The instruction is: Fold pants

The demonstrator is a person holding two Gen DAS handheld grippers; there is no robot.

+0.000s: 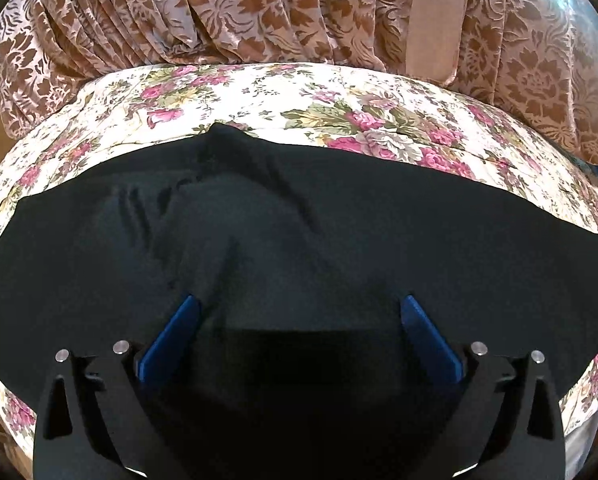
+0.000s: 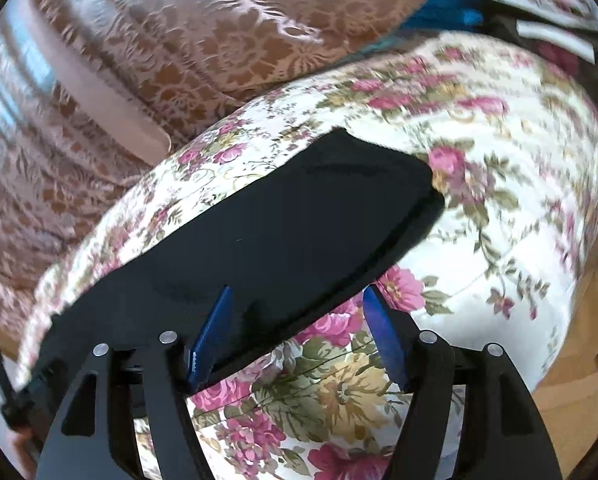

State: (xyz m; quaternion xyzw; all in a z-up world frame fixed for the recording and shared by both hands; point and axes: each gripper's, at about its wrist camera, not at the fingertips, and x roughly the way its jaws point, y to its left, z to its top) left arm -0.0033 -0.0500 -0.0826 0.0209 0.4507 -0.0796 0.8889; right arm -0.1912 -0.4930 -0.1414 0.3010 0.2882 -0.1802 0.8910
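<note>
The biggest thing in front of you is the curtain [image 1: 259, 12], a brown and pink floral drape hanging in folds behind the bed, with a plain tan band running down it on the right of the left wrist view. In the right wrist view the same curtain [image 2: 159, 52] fills the upper left, blurred.

Below it lies the floral bedspread [image 1: 339, 96], white with pink roses and green leaves, covering the whole bed surface. In the right wrist view the bedspread [image 2: 479, 184] curves away to the right and shows again between your fingers.

The black pants [image 1: 299, 220] lie spread across the bedspread, running the full width of the left wrist view, with creases gathered left of centre. In the right wrist view the pants [image 2: 283, 228] show as a long dark strip running from lower left to a squared end at upper right.

Your left gripper [image 1: 301, 320] has its 2 blue fingers [image 1: 171, 340] spread wide over the pants, nothing clamped between them. Your right gripper [image 2: 297, 312] is also spread wide; its left blue finger [image 2: 213, 336] sits against the near edge of the pants, while the other one is over bare bedspread.
</note>
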